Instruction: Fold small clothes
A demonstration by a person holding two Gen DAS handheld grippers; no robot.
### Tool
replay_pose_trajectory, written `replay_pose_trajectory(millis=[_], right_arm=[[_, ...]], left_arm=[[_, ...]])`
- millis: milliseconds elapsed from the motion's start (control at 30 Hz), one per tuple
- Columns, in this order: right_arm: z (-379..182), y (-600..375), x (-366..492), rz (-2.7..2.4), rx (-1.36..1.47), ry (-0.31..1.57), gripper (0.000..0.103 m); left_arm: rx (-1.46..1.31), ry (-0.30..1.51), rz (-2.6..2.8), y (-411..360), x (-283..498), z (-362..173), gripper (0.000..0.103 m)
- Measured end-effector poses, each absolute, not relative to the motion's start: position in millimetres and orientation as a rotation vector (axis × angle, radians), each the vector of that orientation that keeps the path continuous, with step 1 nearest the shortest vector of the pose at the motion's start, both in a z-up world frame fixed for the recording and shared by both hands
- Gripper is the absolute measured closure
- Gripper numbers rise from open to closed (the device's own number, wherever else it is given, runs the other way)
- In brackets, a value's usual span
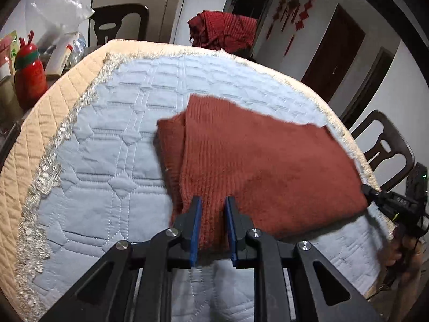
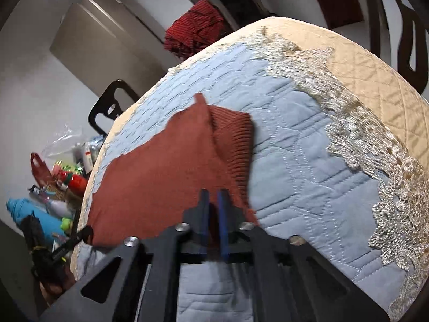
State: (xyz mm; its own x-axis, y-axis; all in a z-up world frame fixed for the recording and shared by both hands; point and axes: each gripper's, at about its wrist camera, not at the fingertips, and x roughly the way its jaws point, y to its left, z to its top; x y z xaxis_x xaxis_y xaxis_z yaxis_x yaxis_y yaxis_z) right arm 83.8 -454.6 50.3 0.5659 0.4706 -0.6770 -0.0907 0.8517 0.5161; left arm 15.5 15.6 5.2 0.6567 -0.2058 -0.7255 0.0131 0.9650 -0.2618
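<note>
A rust-red knitted garment lies partly folded on the blue quilted table cover. My left gripper stands at the garment's near edge, its blue pads pressed on a thick fold of the knit. My right gripper is shut on the near edge of the same garment, beside its ribbed hem. In the left wrist view the right gripper shows at the garment's right corner. In the right wrist view the left gripper shows at the left corner. The near edge hangs slightly raised between them.
The cover has a silver lace trim and a beige quilted border. A red striped cloth is draped on a chair beyond the table. Dark chairs stand around it. A red bottle and clutter sit at the left. A hand holds the right gripper.
</note>
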Motion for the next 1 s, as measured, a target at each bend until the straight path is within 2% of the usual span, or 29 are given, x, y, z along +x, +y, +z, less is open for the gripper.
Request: replay_pose_trajectory(millis=[367,600,867,1000], right_arm=[[75.1,-438.2,97.9,0.376,0.404,0.871,0.099],[46.4,-447.9,123.0,0.355,0.473,0.904,0.099],[65.9,-438.3,127.1,0.363,0.434,0.886,0.099],[56.1,-434.2,141.7,0.337,0.425,0.909,0.099]], left_arm=[[-0.217,0.784,-0.157,15.6,32.9,28.7,0.083],[-0.241,0.829,-0.138,19.2,63.8,2.9,0.083],[-0.225,0.811,-0.139,19.2,69.7,15.3,0.083],[-0.216,0.829,-0.130,17.9,81.3,7.5,0.083]])
